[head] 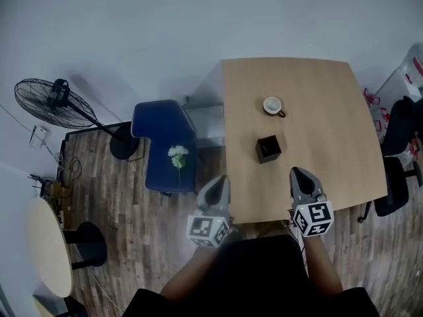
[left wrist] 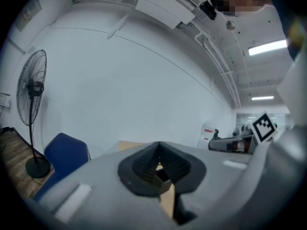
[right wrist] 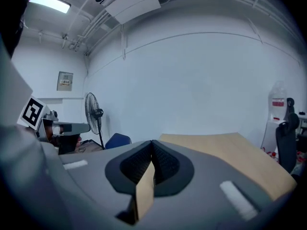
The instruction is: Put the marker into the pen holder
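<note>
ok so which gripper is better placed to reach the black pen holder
Right, probably. The right gripper is over the table and nearer the pen holder; the left gripper hangs by the table's left edge. Both are shut and empty.

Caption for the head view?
Left gripper and right gripper poised at a table holding a pen holder and mug.

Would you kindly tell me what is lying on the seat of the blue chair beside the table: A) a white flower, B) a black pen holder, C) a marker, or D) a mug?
A: a white flower lies on the blue chair, while the mug and the black pen holder both stand on the table.
</note>
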The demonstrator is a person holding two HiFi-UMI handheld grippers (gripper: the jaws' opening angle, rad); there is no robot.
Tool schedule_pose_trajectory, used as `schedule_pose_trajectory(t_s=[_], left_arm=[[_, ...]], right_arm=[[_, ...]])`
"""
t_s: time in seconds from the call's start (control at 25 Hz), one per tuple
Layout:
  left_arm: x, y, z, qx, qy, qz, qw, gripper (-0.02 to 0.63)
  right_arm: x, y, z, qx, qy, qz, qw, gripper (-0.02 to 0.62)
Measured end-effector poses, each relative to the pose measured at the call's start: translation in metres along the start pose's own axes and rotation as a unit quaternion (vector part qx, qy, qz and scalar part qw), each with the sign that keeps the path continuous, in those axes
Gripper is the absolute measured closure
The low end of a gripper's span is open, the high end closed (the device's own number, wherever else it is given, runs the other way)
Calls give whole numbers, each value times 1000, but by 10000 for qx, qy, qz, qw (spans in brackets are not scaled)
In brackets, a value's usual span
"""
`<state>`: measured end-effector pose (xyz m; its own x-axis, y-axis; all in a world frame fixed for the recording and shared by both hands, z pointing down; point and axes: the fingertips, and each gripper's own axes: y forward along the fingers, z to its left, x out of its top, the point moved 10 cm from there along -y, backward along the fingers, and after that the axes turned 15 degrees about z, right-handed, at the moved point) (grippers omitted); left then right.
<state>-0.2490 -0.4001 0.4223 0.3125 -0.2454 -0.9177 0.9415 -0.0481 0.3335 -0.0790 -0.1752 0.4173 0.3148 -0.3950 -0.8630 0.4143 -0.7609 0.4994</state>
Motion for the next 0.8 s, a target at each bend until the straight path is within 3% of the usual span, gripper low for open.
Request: schedule_pose_trajectory(t_s=[0.36, 0.8], left_arm=[[-7, -27, 12, -62, 110, 29, 9999, 604], [-5, -37, 20, -65, 224, -38, 9997, 604]], right_arm=[[-18, -31, 21, -525, 194, -28, 9984, 594], [-15, -34, 21, -697, 80, -57, 9975, 594]])
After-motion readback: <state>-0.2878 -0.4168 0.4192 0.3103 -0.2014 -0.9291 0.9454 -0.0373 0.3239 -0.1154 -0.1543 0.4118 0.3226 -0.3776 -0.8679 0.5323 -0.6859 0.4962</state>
